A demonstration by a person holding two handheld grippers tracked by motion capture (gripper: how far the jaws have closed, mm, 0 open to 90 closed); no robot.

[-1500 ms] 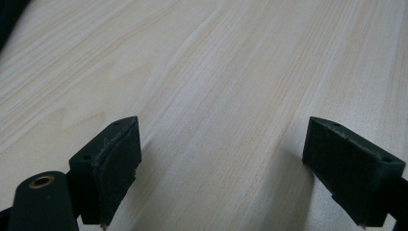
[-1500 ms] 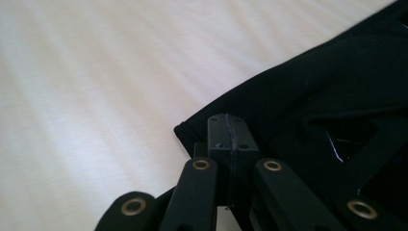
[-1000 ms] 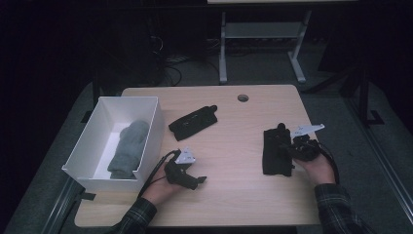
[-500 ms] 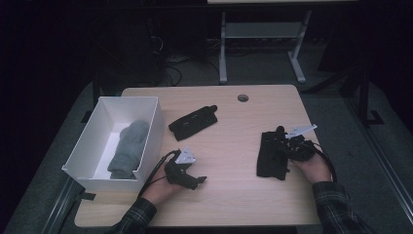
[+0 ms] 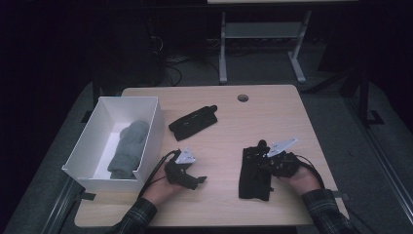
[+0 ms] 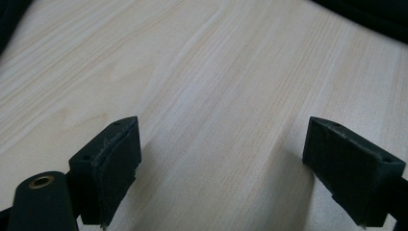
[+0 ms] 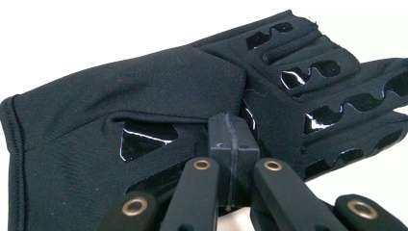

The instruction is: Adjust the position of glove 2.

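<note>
A black glove (image 5: 254, 175) with glossy grip patches lies flat on the right half of the wooden table (image 5: 219, 146). My right gripper (image 5: 261, 165) is on its upper part. In the right gripper view the glove (image 7: 144, 96) spreads behind the gripper (image 7: 233, 144), whose pads meet tightly on a pinch of its fabric. A second black glove (image 5: 193, 122) lies near the table's middle, apart from both grippers. My left gripper (image 5: 196, 181) rests at the front left; in the left gripper view it (image 6: 235, 168) stands open over bare wood.
A white box (image 5: 148, 131) stands at the table's left edge with a rolled grey cloth (image 5: 127, 146) inside. A round cable hole (image 5: 242, 98) sits near the far edge. A metal stand (image 5: 263, 34) and cables lie on the dark floor beyond.
My right gripper has moved left and toward the front edge, and the glove has shifted with it. The left gripper has stayed put.
</note>
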